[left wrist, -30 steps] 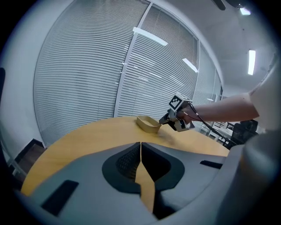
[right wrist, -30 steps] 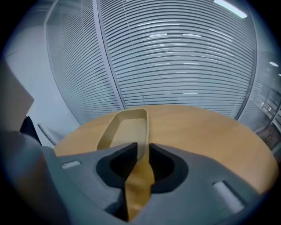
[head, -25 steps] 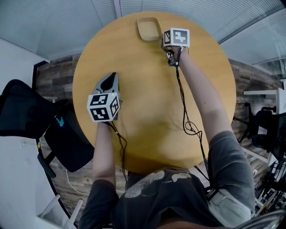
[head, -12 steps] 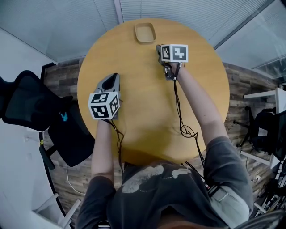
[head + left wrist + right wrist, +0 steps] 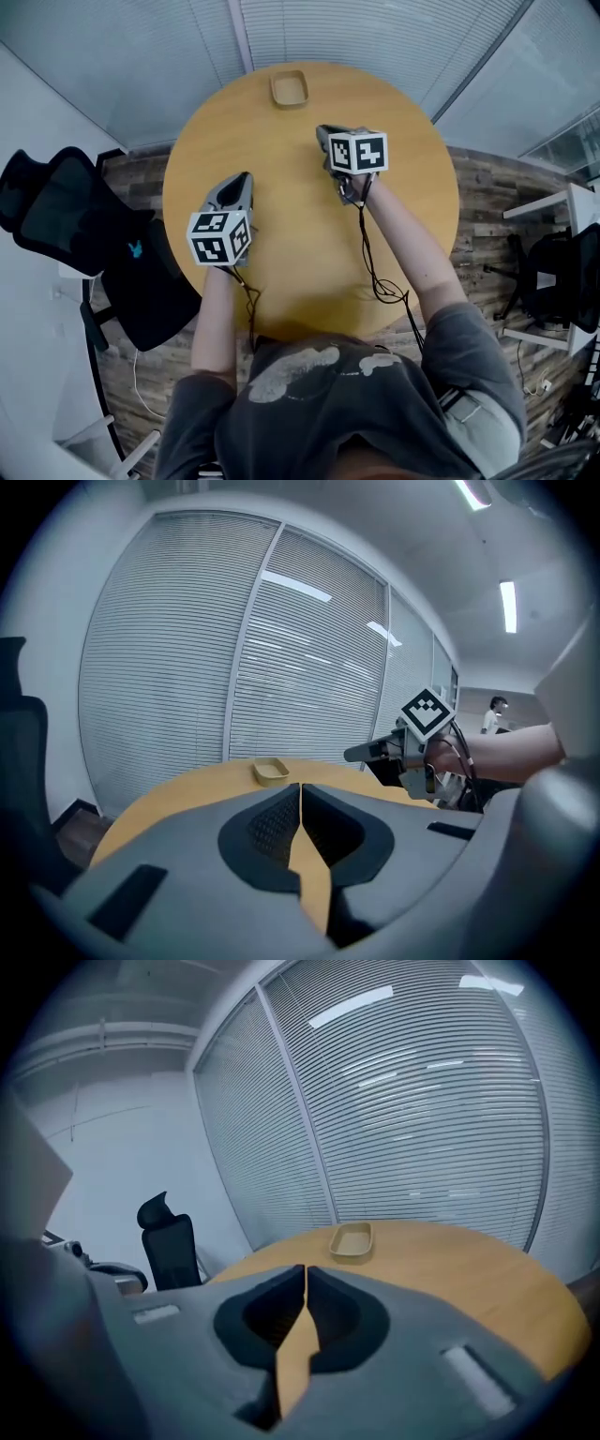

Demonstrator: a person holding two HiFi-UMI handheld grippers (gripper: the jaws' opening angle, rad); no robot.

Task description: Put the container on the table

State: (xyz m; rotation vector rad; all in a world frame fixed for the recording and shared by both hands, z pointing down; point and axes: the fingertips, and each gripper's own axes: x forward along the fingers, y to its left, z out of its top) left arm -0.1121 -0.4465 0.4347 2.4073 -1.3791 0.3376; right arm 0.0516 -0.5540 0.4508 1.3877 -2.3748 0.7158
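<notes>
Container (image 5: pixel 289 88) sits upright and empty at the far edge of the round table (image 5: pixel 309 244), well apart from both tools. Over the table's left side is the left gripper (image 5: pixel 244 178), its jaws pressed together with nothing between them. Over the middle, nearer the container, is the right gripper (image 5: pixel 324 132), its jaws likewise together and empty. Both point toward the far edge. Off the table's left edge stands a black chair (image 5: pixel 56 206).

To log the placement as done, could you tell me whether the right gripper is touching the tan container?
Apart. The head view shows bare table between the right gripper and the tan container.
</notes>
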